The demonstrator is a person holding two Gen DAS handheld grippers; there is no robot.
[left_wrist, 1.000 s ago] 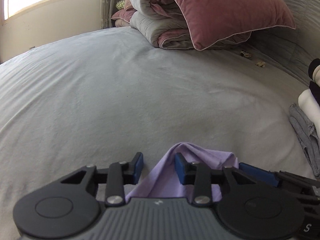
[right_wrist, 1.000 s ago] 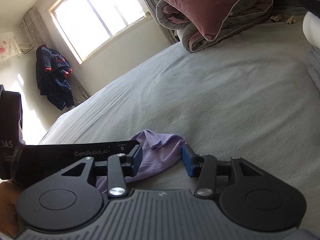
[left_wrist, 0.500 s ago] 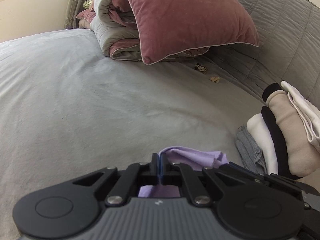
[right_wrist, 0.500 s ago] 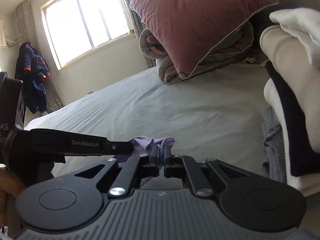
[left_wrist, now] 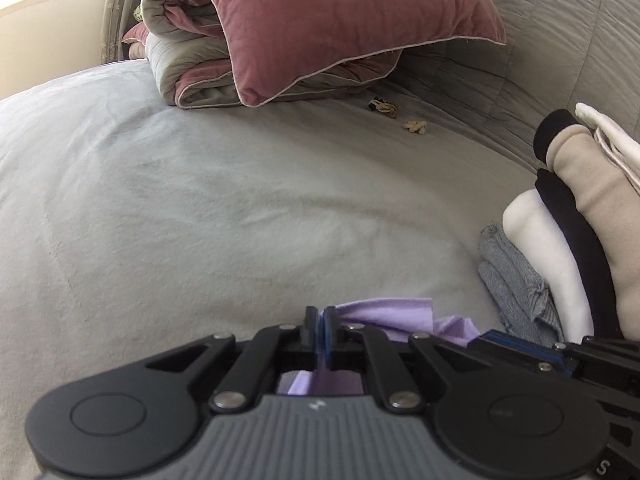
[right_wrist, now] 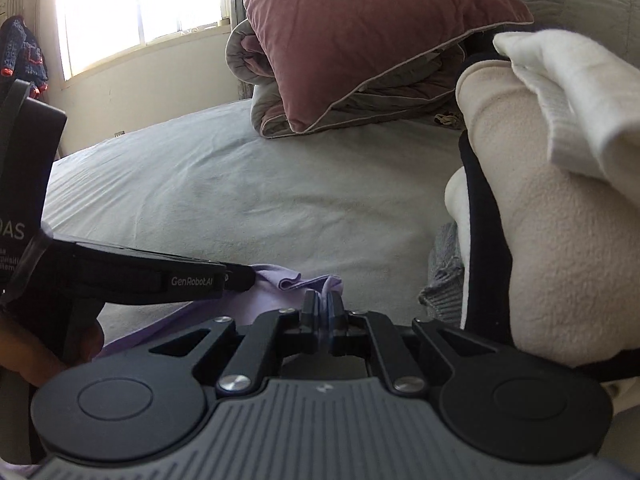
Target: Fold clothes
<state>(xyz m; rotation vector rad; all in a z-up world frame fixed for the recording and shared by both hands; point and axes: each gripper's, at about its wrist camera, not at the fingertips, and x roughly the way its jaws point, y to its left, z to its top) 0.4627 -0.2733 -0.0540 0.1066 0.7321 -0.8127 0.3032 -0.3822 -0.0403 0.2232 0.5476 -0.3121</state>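
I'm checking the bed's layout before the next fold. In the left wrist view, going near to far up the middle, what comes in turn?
Left gripper shut on the lilac garment → bare grey bedsheet → rose pillow on the folded quilt.

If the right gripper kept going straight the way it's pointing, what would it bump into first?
Probably the grey bedsheet. The right gripper, pinching the purple cloth, points slightly downward over open bed. The pile of folded clothes sits just to its right, so it might brush that; depth is hard to judge.
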